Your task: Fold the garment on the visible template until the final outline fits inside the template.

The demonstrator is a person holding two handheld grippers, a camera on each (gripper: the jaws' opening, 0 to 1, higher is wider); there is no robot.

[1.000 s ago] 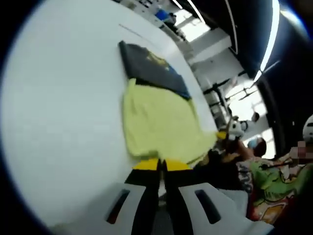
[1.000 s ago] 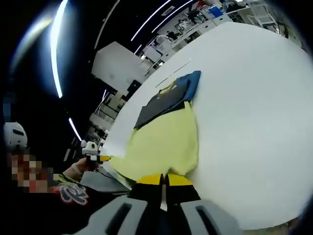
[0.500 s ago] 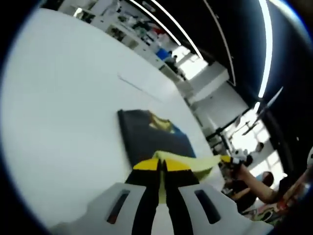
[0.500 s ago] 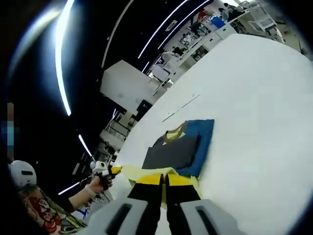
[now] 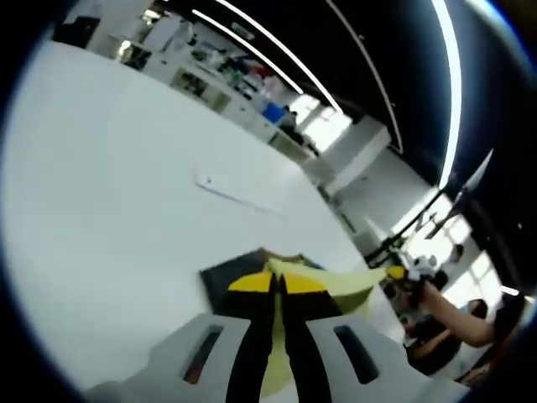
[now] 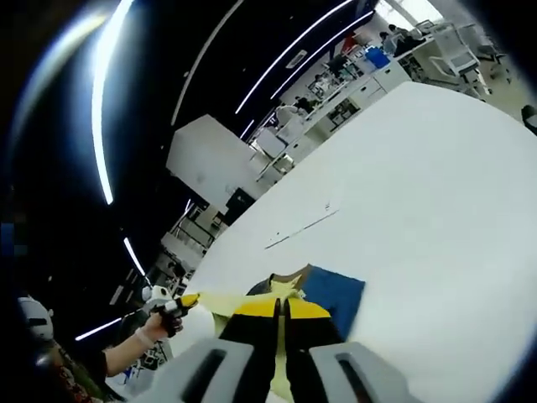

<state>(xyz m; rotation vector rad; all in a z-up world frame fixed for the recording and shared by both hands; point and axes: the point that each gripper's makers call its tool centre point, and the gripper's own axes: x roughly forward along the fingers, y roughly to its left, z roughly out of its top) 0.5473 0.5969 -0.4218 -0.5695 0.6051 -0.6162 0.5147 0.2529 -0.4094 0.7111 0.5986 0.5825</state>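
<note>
White table (image 5: pixel 101 193) spread wide. Dark garment (image 5: pixel 220 275) with blue part (image 6: pixel 334 291) flat on table. Yellow cloth (image 5: pixel 336 280) lifted above garment, stretched between left gripper (image 5: pixel 278 283) and right gripper (image 6: pixel 281 307), both clenched on cloth.

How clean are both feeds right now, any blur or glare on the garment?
Left gripper view: soft all over, the yellow garment smeared, bright windows blown out at right. Right gripper view: somewhat sharper, ceiling strips flare, the white table is bright and featureless, fisheye bends its edge, garment readable.
</note>
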